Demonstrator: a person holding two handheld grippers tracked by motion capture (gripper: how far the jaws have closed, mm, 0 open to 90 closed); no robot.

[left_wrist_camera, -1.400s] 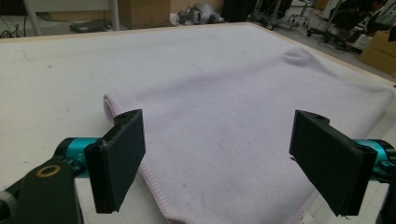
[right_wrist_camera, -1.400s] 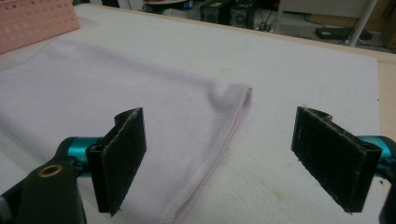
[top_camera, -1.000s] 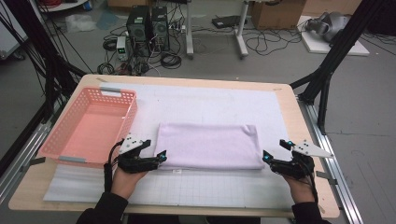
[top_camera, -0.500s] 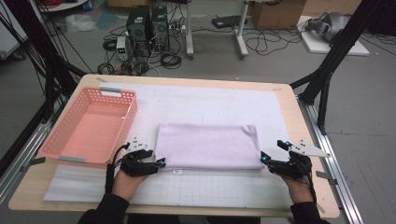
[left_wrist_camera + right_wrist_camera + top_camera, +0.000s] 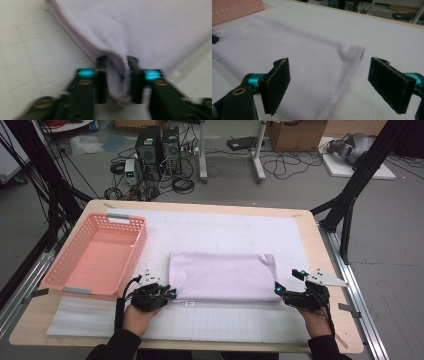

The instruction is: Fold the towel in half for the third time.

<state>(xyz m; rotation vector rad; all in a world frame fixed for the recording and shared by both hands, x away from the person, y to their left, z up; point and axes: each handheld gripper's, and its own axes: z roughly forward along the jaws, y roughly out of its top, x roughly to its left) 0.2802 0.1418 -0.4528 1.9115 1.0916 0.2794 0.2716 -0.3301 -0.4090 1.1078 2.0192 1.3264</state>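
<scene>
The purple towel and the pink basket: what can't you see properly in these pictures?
- Towel corner, left gripper view: blurred, and the left tool, which has just been closing, pinches it, hiding the tip.
- Towel's near edge, right gripper view: cut off by the bottom edge, between the open right tool.
- Basket, right gripper view: cut off at the top corner.
- Small tag below the towel, high view: too small to read.

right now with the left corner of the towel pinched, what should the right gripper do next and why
Probably close the right gripper on its corner of the folded towel. The left gripper has just been closing and its jaws now pinch a fold of cloth, while the right jaws stand wide open astride the hem, pressing nothing. Both corners need holding before a lift.
</scene>
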